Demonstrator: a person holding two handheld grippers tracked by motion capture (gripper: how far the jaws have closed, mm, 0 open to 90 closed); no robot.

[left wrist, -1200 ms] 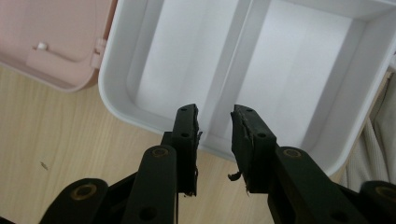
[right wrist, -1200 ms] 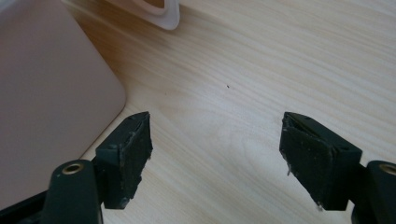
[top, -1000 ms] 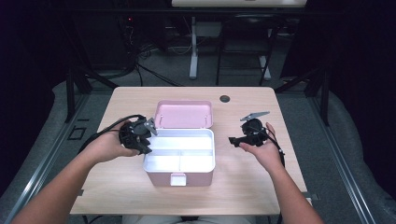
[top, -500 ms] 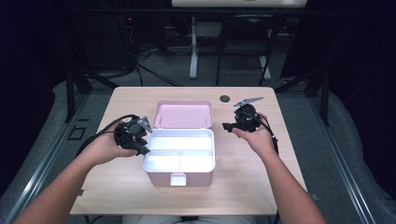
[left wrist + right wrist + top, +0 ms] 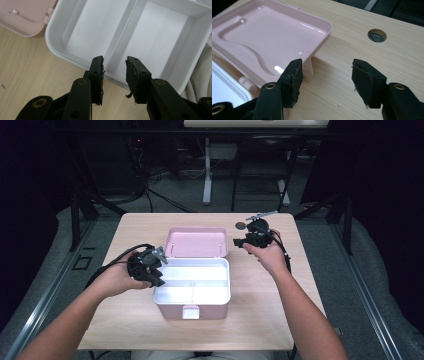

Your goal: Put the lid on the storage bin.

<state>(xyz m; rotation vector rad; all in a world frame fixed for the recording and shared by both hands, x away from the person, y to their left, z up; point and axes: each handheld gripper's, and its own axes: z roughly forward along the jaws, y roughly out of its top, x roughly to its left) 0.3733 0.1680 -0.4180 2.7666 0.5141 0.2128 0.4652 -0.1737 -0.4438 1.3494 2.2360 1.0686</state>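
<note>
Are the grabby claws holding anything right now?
No, nothing. The left gripper hangs open over the white box's near edge, and the right gripper is open beside the pink lid, with bare table between its fingers.

No readable text, label, brand, number or sign appears anywhere: the pink box lid [image 5: 196,241], the white divided tray [image 5: 192,281] just in front of that lid and the wooden table [image 5: 260,305] under it are all unmarked

Dark room, grey floor [image 5: 380,285], cables [image 5: 165,200], wooden table [image 5: 260,315].
</note>
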